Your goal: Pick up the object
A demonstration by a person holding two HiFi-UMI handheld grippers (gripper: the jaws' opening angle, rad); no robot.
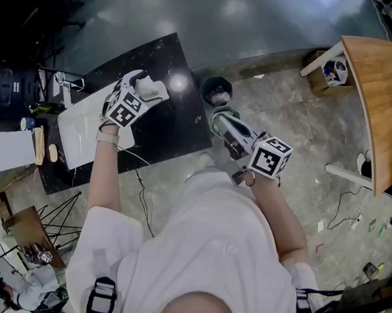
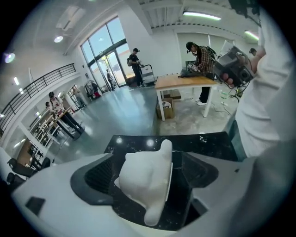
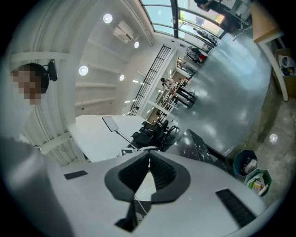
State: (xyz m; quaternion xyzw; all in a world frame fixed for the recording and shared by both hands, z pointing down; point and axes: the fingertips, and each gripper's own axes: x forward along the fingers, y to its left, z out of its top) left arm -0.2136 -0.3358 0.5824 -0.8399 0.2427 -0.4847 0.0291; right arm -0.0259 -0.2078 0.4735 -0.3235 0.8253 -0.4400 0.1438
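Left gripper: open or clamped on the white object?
Open. The left gripper has its jaws wide apart around the white object, with the black table visible between it and the right jaw.

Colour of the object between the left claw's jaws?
Object is plain white; best in left gripper view.

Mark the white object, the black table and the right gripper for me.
white object (image 2: 144,183): left gripper view, middle of its rounded body.
black table (image 1: 175,127): head view, bare top near its right edge.
right gripper (image 3: 149,157): right gripper view, where its closed tips meet.
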